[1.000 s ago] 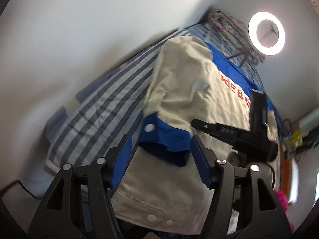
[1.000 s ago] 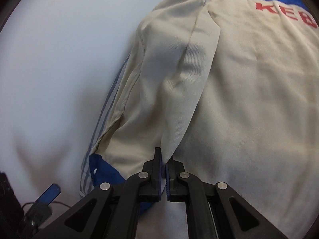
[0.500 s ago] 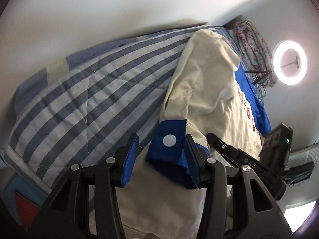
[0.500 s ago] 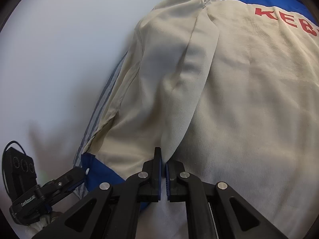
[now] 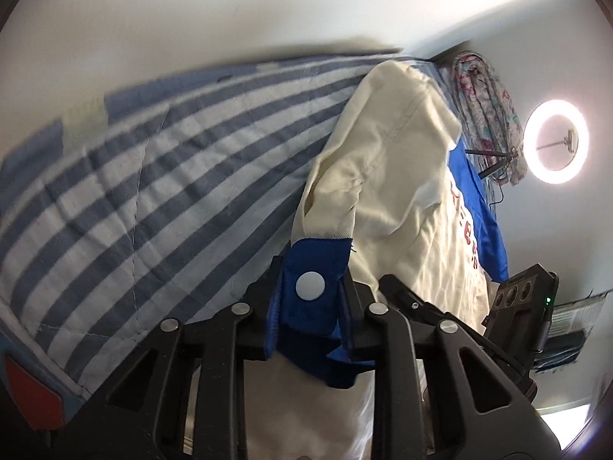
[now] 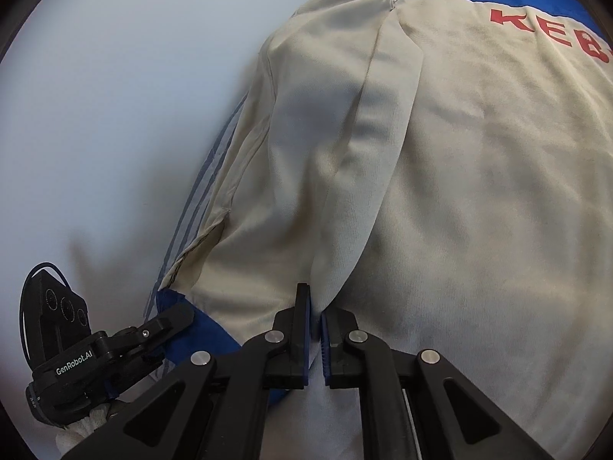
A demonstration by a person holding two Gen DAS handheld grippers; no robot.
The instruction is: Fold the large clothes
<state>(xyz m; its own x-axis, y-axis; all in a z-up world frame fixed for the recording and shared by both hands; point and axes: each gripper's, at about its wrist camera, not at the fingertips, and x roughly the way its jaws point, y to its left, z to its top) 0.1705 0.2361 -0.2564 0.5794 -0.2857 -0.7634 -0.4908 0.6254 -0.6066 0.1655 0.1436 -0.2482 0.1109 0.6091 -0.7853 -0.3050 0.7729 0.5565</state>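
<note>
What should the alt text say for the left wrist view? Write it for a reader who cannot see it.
The left gripper is clamped on the blue snap-button cuff of a cream jacket spread over a blue-and-white striped quilt. The right gripper reaches in from the right, and a ring light glows on the far wall.

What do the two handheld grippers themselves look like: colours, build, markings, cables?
Both are black plastic with open triangular cut-outs, silver pivot rivets and blue finger pads. The left gripper carries white "GenRobot.AI" lettering, a module with three round ports and a thin black cable. The right gripper has a similar module with a green LED. No sleeves show.
</note>
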